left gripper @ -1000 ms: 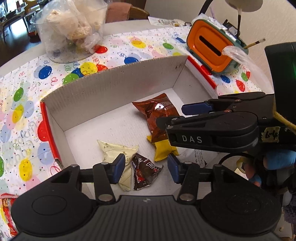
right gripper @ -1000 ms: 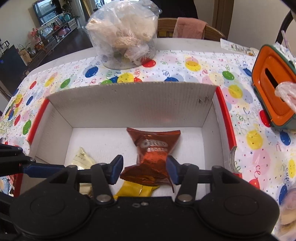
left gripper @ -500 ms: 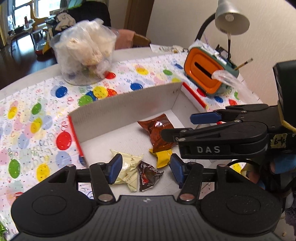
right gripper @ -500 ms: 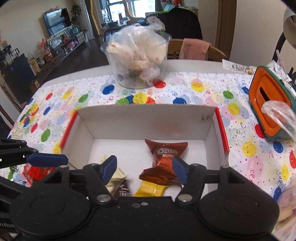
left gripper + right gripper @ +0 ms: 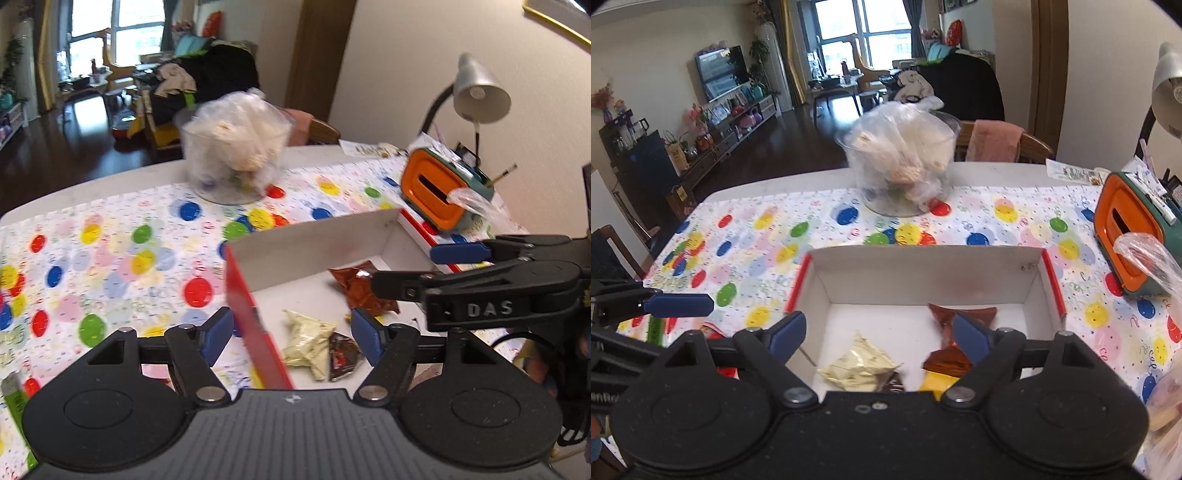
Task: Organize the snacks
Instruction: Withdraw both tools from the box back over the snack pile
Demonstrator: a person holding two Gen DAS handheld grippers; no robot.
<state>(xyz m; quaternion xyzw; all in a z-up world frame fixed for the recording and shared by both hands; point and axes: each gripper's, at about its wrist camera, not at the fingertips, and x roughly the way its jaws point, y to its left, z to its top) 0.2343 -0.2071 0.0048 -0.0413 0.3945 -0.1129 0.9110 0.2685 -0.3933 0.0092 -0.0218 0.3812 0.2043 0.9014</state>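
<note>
Both grippers are sitting higher and further back from the box (image 5: 923, 273) than a second ago, and their jaws have just been opening, with nothing between the pads. Snacks are lying on the box floor: cream packet (image 5: 858, 367), small dark packet (image 5: 343, 356) touching it at its 3 o'clock, brown Oreo packet (image 5: 955, 321) with a yellow packet (image 5: 938, 382) half under its near end. In the right wrist view the brown packet's long axis is running roughly 12 to 6, toward the camera.

Right gripper (image 5: 877, 334) is hanging spread and empty above the near part of the box, cream packet at 6 o'clock of the jaw gap, brown packet partly behind the right pad. Left gripper (image 5: 291, 334) is also spread and empty, straddling the red box wall (image 5: 251, 332); cream packet showing between its pads, toward 3 o'clock.

Outside the box, at 9 o'clock of it, a red packet (image 5: 711, 330) and a green item (image 5: 657, 330) are lying on the balloon tablecloth (image 5: 757, 240). Left gripper looks nearer those, so likely the next pick is falling to that side; hard to tell exact reach.
</note>
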